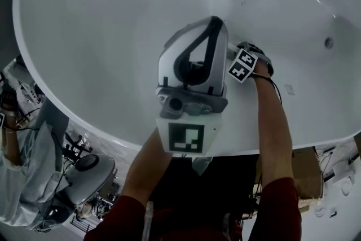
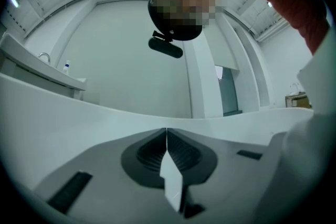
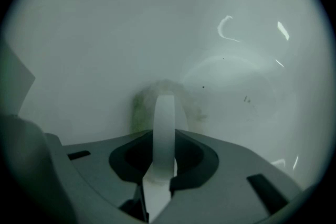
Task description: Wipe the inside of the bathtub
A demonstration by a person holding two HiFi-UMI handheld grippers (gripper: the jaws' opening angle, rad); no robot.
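The white bathtub (image 1: pixel 113 20) fills the head view, its drain (image 1: pixel 329 42) at the far right. My right gripper (image 1: pixel 248 52) reaches down inside the tub, partly hidden behind the left one. In the right gripper view its jaws are shut (image 3: pixel 164 107) on a pale wiping pad (image 3: pixel 164 128) whose greenish end (image 3: pixel 140 107) presses against the tub wall (image 3: pixel 236 34). My left gripper (image 1: pixel 215 24) is held up over the near rim, pointing back at the head camera. Its jaws (image 2: pixel 167 136) are shut with nothing between them.
A person in pale clothes (image 1: pixel 17 178) stands at the left by a round grey device (image 1: pixel 84 175). A cardboard box (image 1: pixel 307 169) sits right of the tub. The left gripper view shows the tub rim (image 2: pixel 79 107), a counter with a tap (image 2: pixel 44 57) and a doorway (image 2: pixel 228 92).
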